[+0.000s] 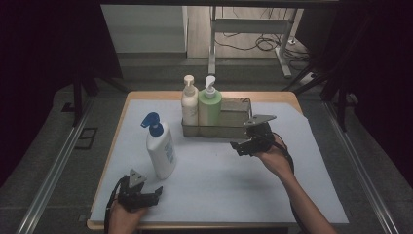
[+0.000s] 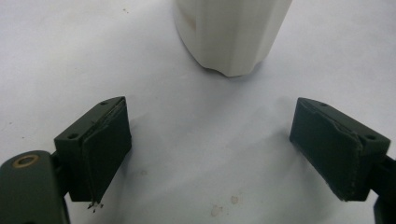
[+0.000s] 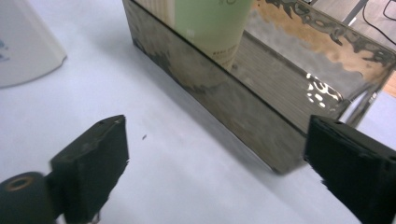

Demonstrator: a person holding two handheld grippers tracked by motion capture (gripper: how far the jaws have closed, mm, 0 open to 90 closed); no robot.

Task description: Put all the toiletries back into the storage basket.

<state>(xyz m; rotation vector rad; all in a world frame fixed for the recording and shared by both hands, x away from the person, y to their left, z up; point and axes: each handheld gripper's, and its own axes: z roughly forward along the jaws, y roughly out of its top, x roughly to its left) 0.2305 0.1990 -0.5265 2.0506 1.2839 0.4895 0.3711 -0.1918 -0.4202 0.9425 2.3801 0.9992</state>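
Bottle (image 1: 161, 146) upright, pump leftward

A lab: dark curtains (image 1: 44, 58) enclose the table (image 1: 204, 95), cables (image 1: 253, 44) trail across the floor.

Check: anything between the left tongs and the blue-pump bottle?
Nothing. Left gripper view shows bare white table cover from the open left tongs to the blue-pump bottle.

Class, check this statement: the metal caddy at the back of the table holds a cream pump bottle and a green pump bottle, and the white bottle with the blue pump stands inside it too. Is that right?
Not quite. The metal caddy does hold the cream pump bottle and the green pump bottle, but the white bottle with the blue pump stands outside it, on the white table cover in front of the caddy's left end. The high view shows this.
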